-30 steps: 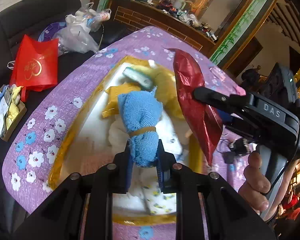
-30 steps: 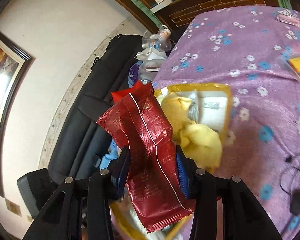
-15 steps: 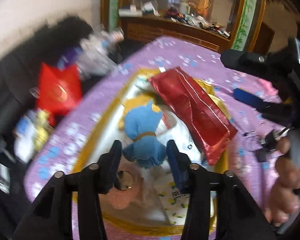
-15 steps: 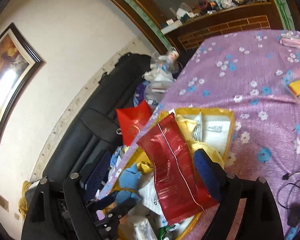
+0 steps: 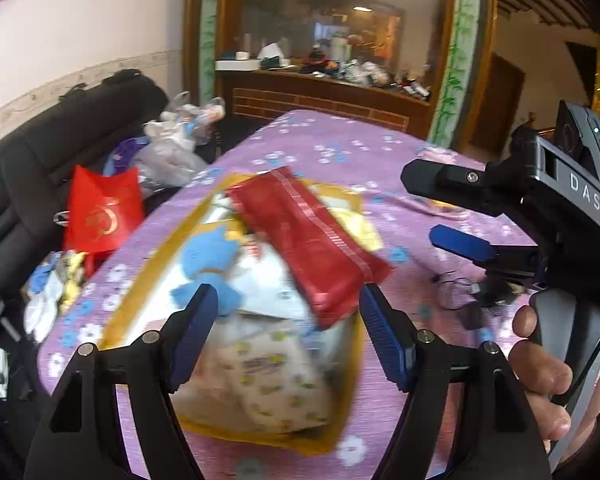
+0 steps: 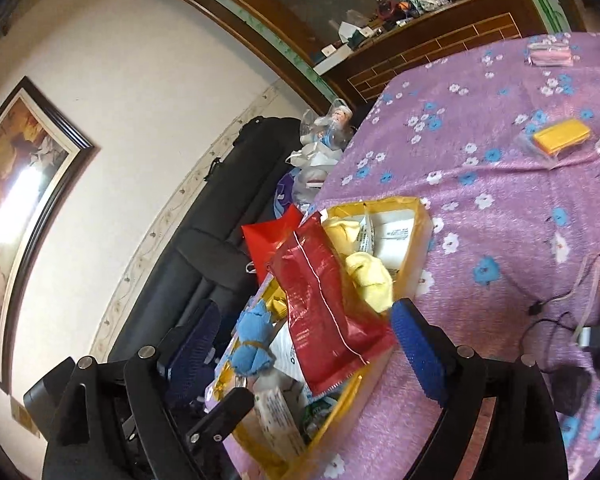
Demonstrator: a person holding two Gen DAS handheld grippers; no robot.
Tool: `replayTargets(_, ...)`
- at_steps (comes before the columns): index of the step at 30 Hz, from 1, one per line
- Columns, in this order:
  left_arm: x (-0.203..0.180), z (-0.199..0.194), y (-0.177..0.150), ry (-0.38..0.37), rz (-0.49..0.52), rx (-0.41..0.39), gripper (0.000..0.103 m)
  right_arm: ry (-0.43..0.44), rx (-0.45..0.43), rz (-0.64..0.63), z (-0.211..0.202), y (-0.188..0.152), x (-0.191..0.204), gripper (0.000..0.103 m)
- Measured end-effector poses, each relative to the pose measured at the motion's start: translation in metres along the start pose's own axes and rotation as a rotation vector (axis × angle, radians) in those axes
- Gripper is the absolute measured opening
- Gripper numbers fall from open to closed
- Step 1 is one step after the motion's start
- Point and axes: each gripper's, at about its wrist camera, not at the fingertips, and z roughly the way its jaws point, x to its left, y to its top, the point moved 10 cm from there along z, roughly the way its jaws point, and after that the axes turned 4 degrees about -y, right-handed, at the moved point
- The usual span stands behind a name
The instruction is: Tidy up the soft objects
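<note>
A gold-rimmed tray [image 5: 148, 284] [image 6: 418, 216] on the purple flowered table holds soft things. A rolled blue towel [image 5: 208, 264] [image 6: 254, 344] lies in it, beside a long red foil packet [image 5: 308, 248] [image 6: 324, 312], a yellow cloth [image 6: 370, 276] and a white printed pack [image 5: 268, 376]. My left gripper [image 5: 288, 332] is open and empty, above the tray's near end. My right gripper [image 6: 300, 356] is open and empty, above the tray; it also shows at the right of the left wrist view [image 5: 444, 208].
A black sofa [image 6: 204, 240] runs along the table's left, with a red bag [image 5: 104, 212] and plastic bags [image 5: 172, 148] on it. A yellow pack [image 6: 562, 136], a pink pack [image 6: 550, 54] and black cables [image 6: 552, 320] lie on the table. A wooden cabinet [image 5: 320, 96] stands behind.
My left gripper let go of the blue towel into the tray and opened. My right gripper let go of the red packet, which now lies across the tray. Both pulled back.
</note>
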Motion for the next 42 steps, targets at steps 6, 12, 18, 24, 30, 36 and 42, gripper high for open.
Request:
replayTargets(6, -0.032, 0.006, 0.001, -0.008, 0.078, 0.019, 0.073, -0.017, -0.021, 0.017, -0.041, 0.014, -0.027, 0.091)
replayTargets(12, -0.062, 0.012, 0.003, -0.163, 0.035, 0.075, 0.073, -0.116, -0.065, 0.025, -0.088, 0.046, -0.084, 0.09)
replayTargets(18, -0.1, 0.033, 0.016, -0.298, 0.005, 0.145, 0.073, -0.219, -0.04, 0.114, -0.101, 0.075, -0.159, 0.088)
replayTargets(24, -0.129, 0.07, 0.023, -0.378, -0.015, 0.211, 0.073, -0.246, 0.063, 0.194, -0.068, 0.105, -0.21, 0.077)
replayTargets(30, -0.133, 0.092, 0.021, -0.398, -0.052, 0.256, 0.073, -0.232, 0.183, 0.189, -0.001, 0.153, -0.238, 0.072)
replayTargets(36, -0.128, 0.095, 0.021, -0.407, -0.072, 0.27, 0.073, -0.304, 0.223, 0.176, 0.052, 0.175, -0.259, 0.056)
replayTargets(42, -0.126, 0.094, 0.021, -0.409, -0.072, 0.267, 0.073, -0.289, 0.231, 0.136, 0.059, 0.163, -0.237, 0.015)
